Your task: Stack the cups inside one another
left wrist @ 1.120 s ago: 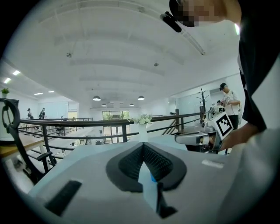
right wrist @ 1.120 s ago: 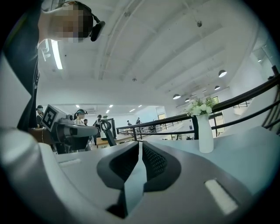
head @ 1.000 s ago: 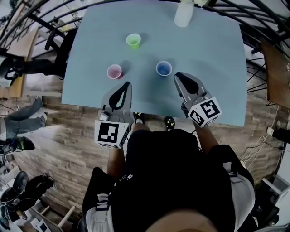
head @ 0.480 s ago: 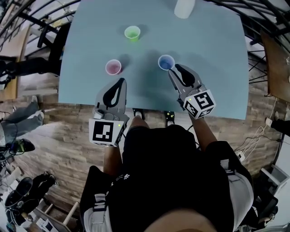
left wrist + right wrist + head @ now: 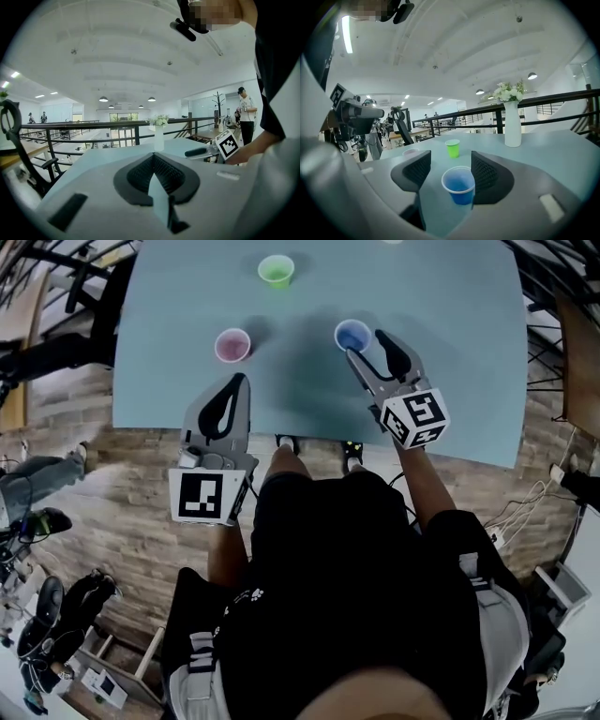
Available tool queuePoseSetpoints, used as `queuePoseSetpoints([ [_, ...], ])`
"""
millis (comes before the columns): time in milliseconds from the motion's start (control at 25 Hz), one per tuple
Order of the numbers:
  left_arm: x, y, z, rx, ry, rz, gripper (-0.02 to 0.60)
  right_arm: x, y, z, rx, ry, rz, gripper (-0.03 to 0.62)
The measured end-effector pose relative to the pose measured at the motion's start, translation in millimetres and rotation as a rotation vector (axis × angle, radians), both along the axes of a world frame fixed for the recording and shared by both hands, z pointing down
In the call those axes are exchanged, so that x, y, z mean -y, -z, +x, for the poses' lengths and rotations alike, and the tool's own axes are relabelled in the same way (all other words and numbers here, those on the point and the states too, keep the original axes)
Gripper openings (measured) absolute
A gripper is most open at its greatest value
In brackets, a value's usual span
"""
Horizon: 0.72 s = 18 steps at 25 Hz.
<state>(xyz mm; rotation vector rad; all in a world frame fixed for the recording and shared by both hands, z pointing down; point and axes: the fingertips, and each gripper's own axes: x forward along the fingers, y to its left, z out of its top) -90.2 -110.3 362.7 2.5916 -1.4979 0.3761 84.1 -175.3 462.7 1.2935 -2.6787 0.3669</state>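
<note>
A small blue plastic cup [image 5: 352,335] is standing upright and open-mouthed on the pale blue tabletop [image 5: 450,381], and it is sitting between the spread jaws of the right gripper [image 5: 450,161]. Those jaws have just been opening. The cup is lying closer to the right-hand black ribbed pad, though whether it is touching that pad cannot be told; the other pad is standing clear of it. To the left of the blue cup, well apart from it, a small pink plastic cup [image 5: 232,345] is standing upright. Farther from the person than the blue cup and also to its left, a small lime-green plastic cup [image 5: 276,270] is standing upright. Beyond the blue cup and to its right, a tall white vase of pale flowers [image 5: 512,124] is standing. The left gripper [image 5: 240,381] is hanging well to the left of the blue cup, just short of the pink one, with its jaws pressed together on nothing. Each gripper is carrying a cube printed with black-and-white square marker patterns.
</note>
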Motion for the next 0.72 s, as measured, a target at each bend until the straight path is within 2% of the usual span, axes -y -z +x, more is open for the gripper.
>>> queuePoseSetpoints([
  [600, -2.5, -10.6, -12.8, 0.010, 0.028, -0.020, -0.009, 9.9, -41.5, -6.8, -0.103, 0.014, -0.058, 0.373],
  [720, -3.5, -10.0, -15.9, 0.013, 0.033, -0.015, -0.009, 13.4, -51.5, -8.3, -0.132, 0.015, -0.071, 0.377],
])
